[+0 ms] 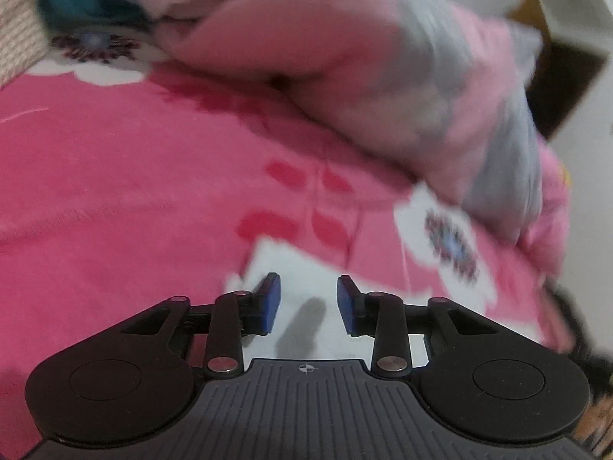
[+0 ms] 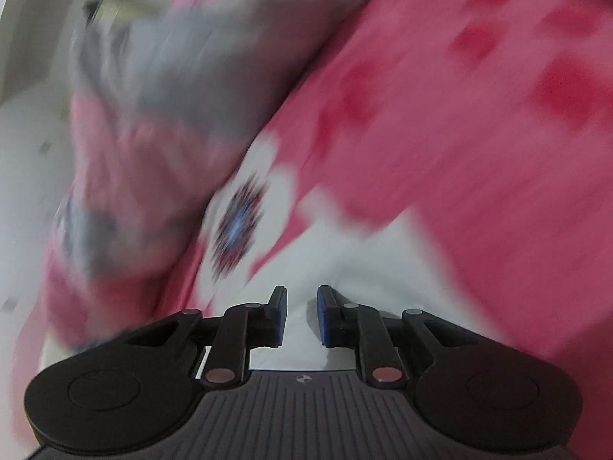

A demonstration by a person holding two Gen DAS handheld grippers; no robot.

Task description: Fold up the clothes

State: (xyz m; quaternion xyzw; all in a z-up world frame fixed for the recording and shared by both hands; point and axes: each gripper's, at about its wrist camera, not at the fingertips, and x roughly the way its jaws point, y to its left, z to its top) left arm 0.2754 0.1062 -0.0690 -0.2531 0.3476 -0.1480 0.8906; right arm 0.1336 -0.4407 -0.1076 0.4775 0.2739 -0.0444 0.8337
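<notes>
Two grippers, left (image 1: 308,303) and right (image 2: 302,316), fingers parted and empty above pink floral bedsheet (image 1: 115,176).

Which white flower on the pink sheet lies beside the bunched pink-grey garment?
The right-hand flower, touching the garment's lower edge; the other flower lies far left.

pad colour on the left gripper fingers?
Blue pads on black fingers of the left gripper; clearest in the left wrist view.

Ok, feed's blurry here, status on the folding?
Left claw open, empty. Right claw open, empty. Pink-grey garment bunched on the pink floral sheet, unfolded. Nothing in the way.
</notes>
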